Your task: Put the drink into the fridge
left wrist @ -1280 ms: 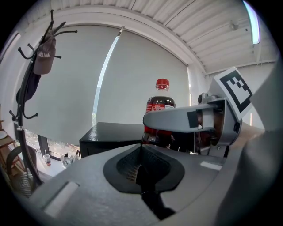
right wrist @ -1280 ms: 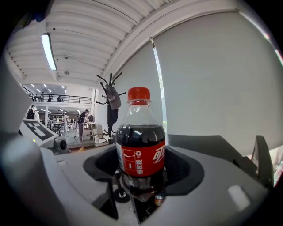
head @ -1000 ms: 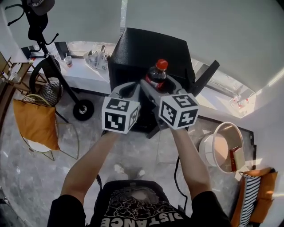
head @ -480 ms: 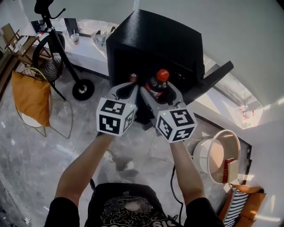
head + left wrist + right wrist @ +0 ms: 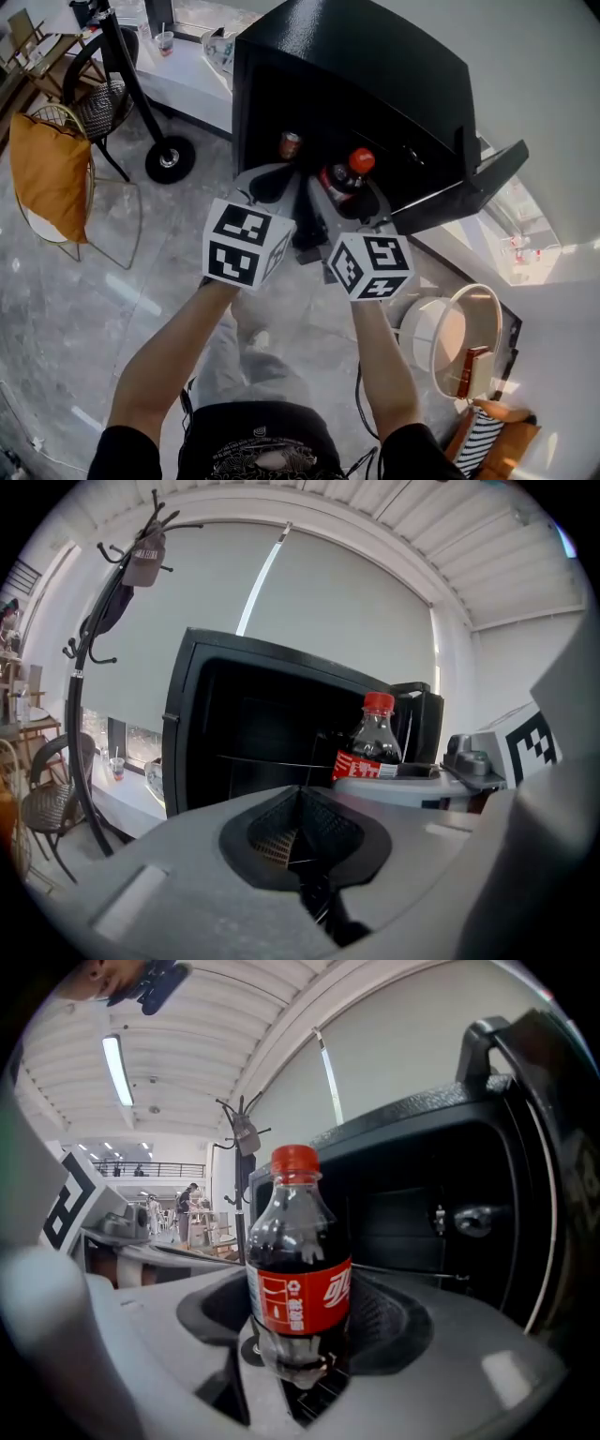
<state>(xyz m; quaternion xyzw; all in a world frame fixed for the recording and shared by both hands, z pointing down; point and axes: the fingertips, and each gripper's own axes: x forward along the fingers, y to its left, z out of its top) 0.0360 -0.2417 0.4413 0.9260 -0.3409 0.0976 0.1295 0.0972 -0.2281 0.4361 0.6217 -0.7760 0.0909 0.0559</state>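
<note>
**Bottle arrives at the fridge mouth**

Over the last second both grippers have moved forward, and the black fridge [image 5: 375,66] now fills the upper part of the head view, with its dark inside showing where before mostly the top did. A can [image 5: 290,143] on a shelf inside has also come into view.

Nearest the person, the left gripper [image 5: 300,827] rides alongside with its jaws pressed together and nothing between them. The right gripper [image 5: 351,199] pinches the cola bottle [image 5: 298,1269] low on its body, below the red label. The bottle stands upright with its red cap on top. It sits just at the open front of the fridge, not yet on any shelf. The door [image 5: 473,187] hangs open to the right, clear of the path.

The step in hand looks like the carry-in. The next move likely calls for pushing the bottle further into the opening, to the right of the can. It should then come down level onto a shelf before the jaws let go. A tilt on release could tip the tall bottle. How much room lies behind the can is too dark to tell.
</note>
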